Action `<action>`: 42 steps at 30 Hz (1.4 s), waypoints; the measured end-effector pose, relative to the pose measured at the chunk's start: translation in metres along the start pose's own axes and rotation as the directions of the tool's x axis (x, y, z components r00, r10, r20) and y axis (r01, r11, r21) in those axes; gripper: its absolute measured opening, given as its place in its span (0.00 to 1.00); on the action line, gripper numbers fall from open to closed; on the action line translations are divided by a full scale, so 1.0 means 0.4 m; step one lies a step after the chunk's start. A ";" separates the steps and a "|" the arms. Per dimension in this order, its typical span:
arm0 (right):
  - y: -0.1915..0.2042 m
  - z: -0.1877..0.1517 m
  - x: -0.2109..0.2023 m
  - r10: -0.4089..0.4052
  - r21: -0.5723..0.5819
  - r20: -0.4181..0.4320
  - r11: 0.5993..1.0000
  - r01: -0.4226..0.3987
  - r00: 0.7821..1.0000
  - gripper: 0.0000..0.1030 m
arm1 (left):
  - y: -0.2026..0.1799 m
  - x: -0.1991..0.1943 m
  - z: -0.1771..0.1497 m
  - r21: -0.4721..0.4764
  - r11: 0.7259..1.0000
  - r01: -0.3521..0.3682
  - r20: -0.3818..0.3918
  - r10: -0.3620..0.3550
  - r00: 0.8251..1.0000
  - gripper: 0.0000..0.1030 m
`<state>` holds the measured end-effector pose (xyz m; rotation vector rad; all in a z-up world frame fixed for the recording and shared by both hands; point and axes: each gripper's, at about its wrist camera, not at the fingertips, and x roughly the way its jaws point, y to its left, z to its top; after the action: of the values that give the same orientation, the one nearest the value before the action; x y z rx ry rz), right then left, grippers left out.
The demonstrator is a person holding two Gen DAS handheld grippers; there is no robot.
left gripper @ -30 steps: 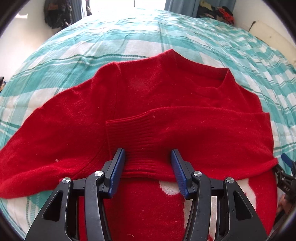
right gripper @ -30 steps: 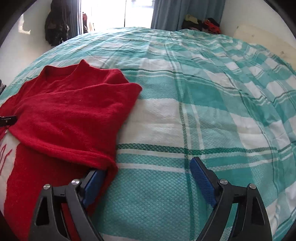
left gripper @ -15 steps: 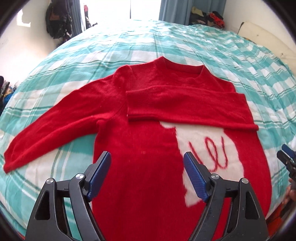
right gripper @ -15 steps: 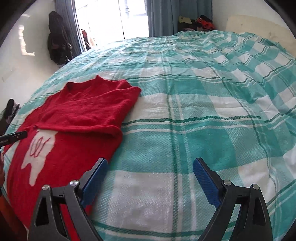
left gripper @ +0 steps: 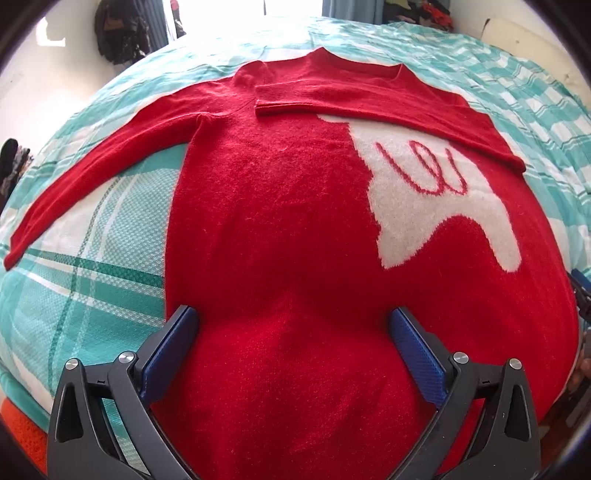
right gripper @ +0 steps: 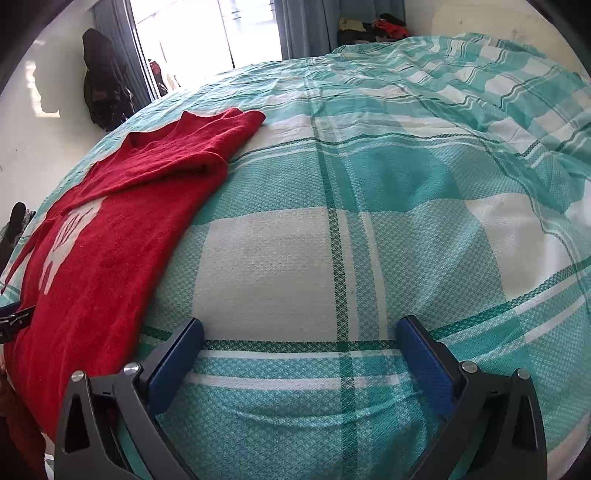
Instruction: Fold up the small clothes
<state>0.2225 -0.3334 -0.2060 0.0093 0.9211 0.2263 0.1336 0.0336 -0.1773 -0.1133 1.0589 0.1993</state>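
Note:
A red sweater [left gripper: 280, 221] with a white patch and red script lies flat on the teal checked bedspread [left gripper: 110, 229]. Its right sleeve [left gripper: 388, 99] is folded across the chest; its left sleeve [left gripper: 96, 162] stretches out to the left. My left gripper [left gripper: 291, 328] is open and empty, low over the sweater's lower part. My right gripper [right gripper: 299, 339] is open and empty over bare bedspread [right gripper: 369, 221], right of the sweater [right gripper: 110, 229]. The left gripper's tip [right gripper: 14, 321] shows at the right wrist view's left edge.
Dark clothes hang on the wall [right gripper: 103, 81] beside a bright window [right gripper: 207, 33]. A pile of clothes [right gripper: 373, 26] lies beyond the bed's far end. An orange item [left gripper: 22, 435] sits at the bed's near left edge.
My left gripper let go of the folded sleeve cuff, opened wide and drew back toward the hem. My right gripper drew back from the sweater's edge to bare bedspread.

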 end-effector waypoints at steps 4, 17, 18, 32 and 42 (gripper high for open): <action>0.006 -0.009 -0.002 -0.009 -0.010 0.023 1.000 0.010 1.000 1.00 | 0.009 -0.027 -0.008 0.015 1.000 0.020 -0.010 -0.020 1.000 0.99; 0.008 -0.013 -0.003 -0.008 -0.018 0.044 1.000 0.009 0.999 1.00 | 0.692 -0.050 -0.006 -0.765 0.611 0.201 0.159 -0.124 0.980 0.95; 0.008 -0.014 -0.003 -0.008 -0.018 0.046 1.000 0.009 0.999 1.00 | 0.743 -0.027 -0.025 -0.815 0.534 0.226 0.180 -0.137 0.974 0.90; 0.008 -0.014 -0.004 -0.009 -0.018 0.055 1.000 0.010 0.998 1.00 | 0.836 -0.057 0.063 -0.892 0.402 0.208 0.256 0.071 0.964 0.04; 0.006 -0.009 -0.005 -0.009 -0.014 0.051 1.000 0.010 0.999 1.00 | 0.075 -0.365 0.504 -0.076 0.968 0.238 0.517 -0.165 0.840 0.06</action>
<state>0.2180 -0.3317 -0.2066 -0.0028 0.8689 0.2233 0.2299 0.0851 0.0482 -0.2813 0.4966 0.1000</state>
